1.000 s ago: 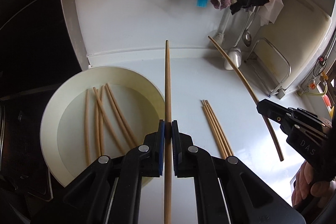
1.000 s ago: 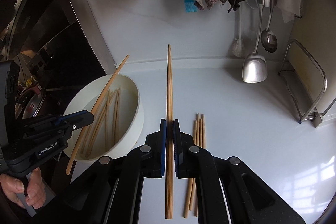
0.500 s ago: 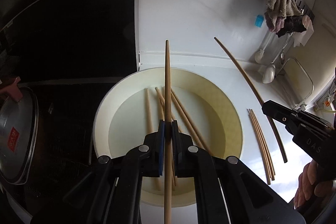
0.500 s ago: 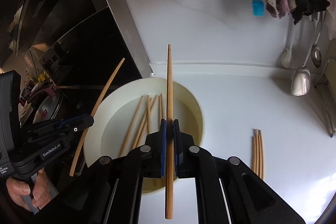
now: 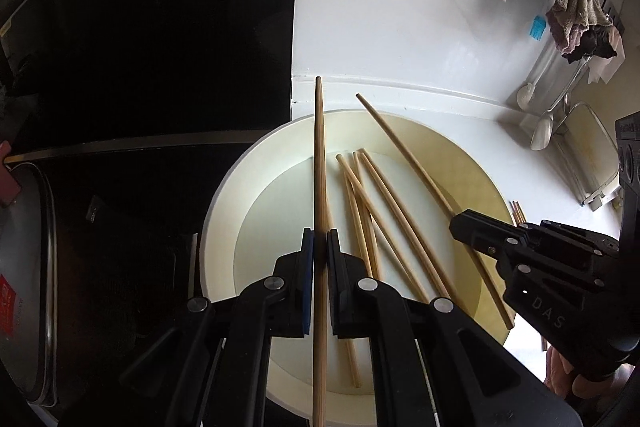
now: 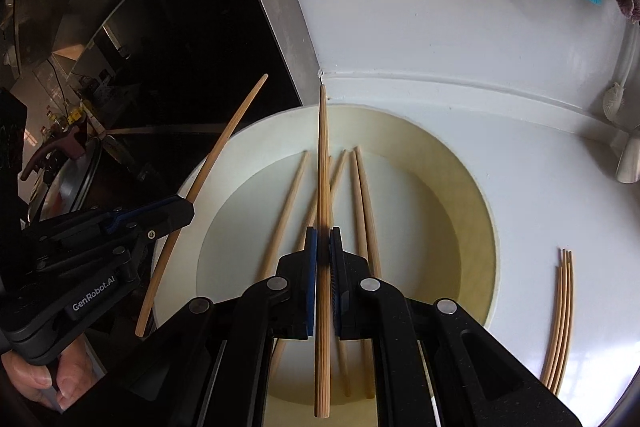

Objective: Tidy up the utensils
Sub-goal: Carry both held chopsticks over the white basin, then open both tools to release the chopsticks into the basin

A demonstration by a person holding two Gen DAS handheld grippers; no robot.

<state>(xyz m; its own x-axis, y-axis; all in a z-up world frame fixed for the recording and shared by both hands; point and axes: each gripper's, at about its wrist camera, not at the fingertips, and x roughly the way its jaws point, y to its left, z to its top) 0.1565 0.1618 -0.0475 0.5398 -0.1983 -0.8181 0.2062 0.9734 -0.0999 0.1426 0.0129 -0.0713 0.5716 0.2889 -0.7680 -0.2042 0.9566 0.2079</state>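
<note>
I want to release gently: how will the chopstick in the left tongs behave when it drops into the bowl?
The chopstick looks thin, straight and stiff, so it should probably fall without bending. It seems light. Being slender, it may roll or slide a little among the chopsticks already lying in the bowl, whose raised wall should likely contain it.

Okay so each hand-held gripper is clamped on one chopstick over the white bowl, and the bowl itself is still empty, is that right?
Not quite. The left hand-held gripper and right hand-held gripper are each shut on one chopstick over the white bowl, but the bowl is not empty: several loose chopsticks already lie in it, as the right wrist view shows.
</note>
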